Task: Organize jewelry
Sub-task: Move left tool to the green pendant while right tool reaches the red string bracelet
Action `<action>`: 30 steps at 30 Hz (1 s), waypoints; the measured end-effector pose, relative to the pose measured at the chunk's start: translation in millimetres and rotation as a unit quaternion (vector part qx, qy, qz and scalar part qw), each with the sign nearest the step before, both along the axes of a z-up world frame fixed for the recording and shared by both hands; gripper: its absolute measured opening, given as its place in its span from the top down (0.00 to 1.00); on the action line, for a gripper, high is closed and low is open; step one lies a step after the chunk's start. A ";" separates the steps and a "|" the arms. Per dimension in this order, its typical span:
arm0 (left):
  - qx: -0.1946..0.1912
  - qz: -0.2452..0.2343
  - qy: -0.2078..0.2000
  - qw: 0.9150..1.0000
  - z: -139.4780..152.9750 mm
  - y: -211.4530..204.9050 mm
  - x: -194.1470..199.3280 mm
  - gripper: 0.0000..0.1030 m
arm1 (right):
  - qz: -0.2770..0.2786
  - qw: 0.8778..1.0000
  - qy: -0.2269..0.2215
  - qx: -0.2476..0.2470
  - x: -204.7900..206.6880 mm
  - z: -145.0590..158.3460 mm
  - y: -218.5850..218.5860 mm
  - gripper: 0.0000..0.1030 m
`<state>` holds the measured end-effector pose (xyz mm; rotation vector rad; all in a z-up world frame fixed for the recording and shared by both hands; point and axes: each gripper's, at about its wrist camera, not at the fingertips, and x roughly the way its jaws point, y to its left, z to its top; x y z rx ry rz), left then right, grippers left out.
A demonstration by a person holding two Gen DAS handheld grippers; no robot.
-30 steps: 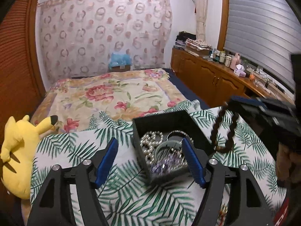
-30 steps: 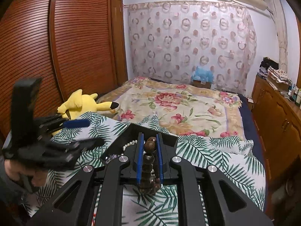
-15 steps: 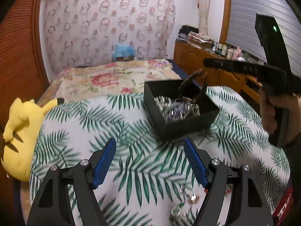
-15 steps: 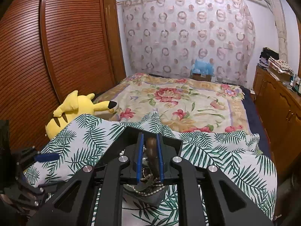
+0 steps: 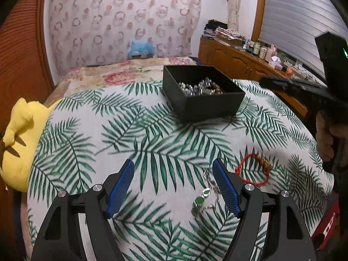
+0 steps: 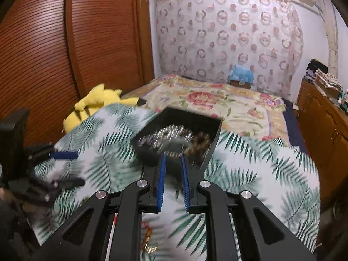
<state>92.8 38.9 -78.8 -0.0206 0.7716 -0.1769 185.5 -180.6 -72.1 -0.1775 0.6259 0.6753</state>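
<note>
A black box (image 5: 204, 106) on the palm-leaf cloth holds pearl, crystal and brown bead jewelry (image 5: 201, 89); it also shows, blurred, in the right wrist view (image 6: 178, 139). My left gripper (image 5: 173, 187) is open and empty, low over the cloth. Green earrings on a silver chain (image 5: 201, 200) lie between its fingers, near the right one. A red cord bracelet (image 5: 254, 170) lies just right of it. My right gripper (image 6: 173, 181) is slightly open and empty, in front of the box; it appears at the right of the left wrist view (image 5: 304, 87).
A yellow plush toy (image 5: 19, 143) lies at the cloth's left edge. A floral bed (image 6: 217, 102) stretches behind the box. A wooden cabinet (image 5: 239, 63) with clutter runs along the right wall, a wooden wardrobe (image 6: 65, 54) along the left.
My right gripper let the brown bead bracelet go into the box and drew back, jaws parted. My left gripper pulled back from the box and now sits over the loose earrings and red bracelet.
</note>
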 end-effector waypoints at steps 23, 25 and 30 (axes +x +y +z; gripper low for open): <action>0.006 -0.027 0.030 0.999 -22.7 -13.2 -27.5 0.30 | 0.048 0.991 0.071 -0.103 -38.0 -78.1 24.7 0.83; 0.005 -0.029 0.028 0.999 -22.5 -15.4 -28.0 0.33 | 0.052 0.990 0.070 -0.107 -40.5 -77.1 27.5 0.85; 0.008 -0.039 0.030 0.999 -22.7 -21.2 -26.0 0.50 | 0.071 0.989 0.067 -0.112 -50.4 -77.0 37.8 0.91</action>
